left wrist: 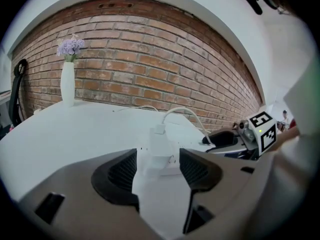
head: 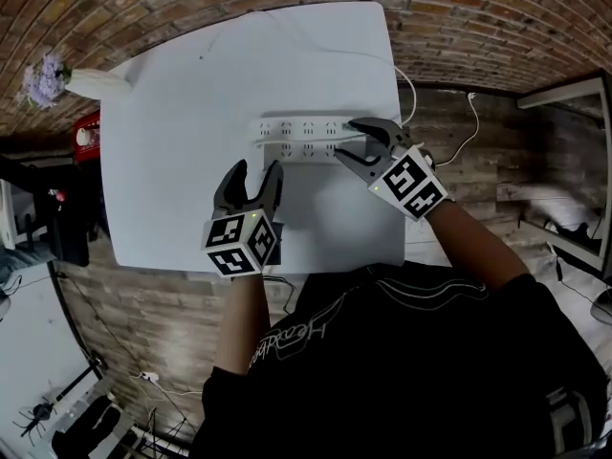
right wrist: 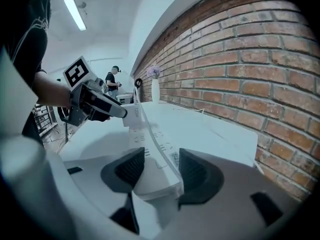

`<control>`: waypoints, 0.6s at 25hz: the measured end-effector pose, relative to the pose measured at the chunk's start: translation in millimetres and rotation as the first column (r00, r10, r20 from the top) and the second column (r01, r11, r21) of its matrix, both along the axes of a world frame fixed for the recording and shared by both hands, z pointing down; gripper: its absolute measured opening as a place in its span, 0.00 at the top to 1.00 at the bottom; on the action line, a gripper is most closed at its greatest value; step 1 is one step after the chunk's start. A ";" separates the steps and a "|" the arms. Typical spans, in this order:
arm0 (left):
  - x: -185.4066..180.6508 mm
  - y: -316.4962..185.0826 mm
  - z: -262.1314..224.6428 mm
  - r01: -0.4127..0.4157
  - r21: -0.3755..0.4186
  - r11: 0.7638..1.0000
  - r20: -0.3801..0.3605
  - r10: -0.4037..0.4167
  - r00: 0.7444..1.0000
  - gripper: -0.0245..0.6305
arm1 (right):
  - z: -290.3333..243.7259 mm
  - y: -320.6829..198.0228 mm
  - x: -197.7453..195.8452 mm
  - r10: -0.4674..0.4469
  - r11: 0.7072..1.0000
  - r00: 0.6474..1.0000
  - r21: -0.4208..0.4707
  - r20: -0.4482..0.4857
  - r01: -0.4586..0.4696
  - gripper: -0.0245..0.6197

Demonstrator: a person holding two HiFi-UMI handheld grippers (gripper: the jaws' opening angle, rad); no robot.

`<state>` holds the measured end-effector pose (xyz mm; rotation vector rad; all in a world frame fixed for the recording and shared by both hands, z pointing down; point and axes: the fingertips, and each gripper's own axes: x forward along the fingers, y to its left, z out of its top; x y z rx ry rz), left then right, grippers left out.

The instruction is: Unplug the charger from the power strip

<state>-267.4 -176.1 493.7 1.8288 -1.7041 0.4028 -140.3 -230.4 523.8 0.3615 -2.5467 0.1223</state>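
Observation:
A white power strip point(head: 311, 140) lies across the middle of the white table point(head: 191, 103). A white charger point(head: 264, 132) with a white cable point(left wrist: 182, 112) stands plugged in near the strip's left end. My left gripper point(head: 256, 168) is open just in front of the charger point(left wrist: 159, 145), which shows in the gap ahead of the pads, untouched. My right gripper point(head: 346, 140) is open and straddles the strip's right end point(right wrist: 152, 176), one pad close on each side. In the right gripper view the charger point(right wrist: 131, 115) stands beside my left gripper point(right wrist: 107, 108).
A white vase of purple flowers point(head: 57, 76) stands at the table's far left corner, by the brick wall point(left wrist: 150, 59). The strip's own cord point(head: 459, 142) runs off the right edge to the wooden floor. A person point(right wrist: 115, 79) stands far off in the room.

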 end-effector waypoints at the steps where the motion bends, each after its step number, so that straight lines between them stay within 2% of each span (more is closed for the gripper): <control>1: 0.6 -1.9 1.4 -0.008 -0.001 1.000 0.012 0.009 1.000 0.59 | 0.5 0.0 -0.4 0.000 1.000 1.000 -0.010 -0.002 0.000 0.65; 11: 3.5 -20.0 7.7 -0.036 0.021 0.999 0.111 0.033 0.993 0.60 | -0.1 -0.5 -1.1 -0.002 0.999 1.000 -0.039 -0.011 0.001 0.65; 15: -3.1 -23.9 8.7 0.007 0.040 0.999 0.160 -0.013 0.987 0.72 | -0.2 -1.1 -1.0 0.002 0.999 1.000 -0.035 -0.009 -0.003 0.65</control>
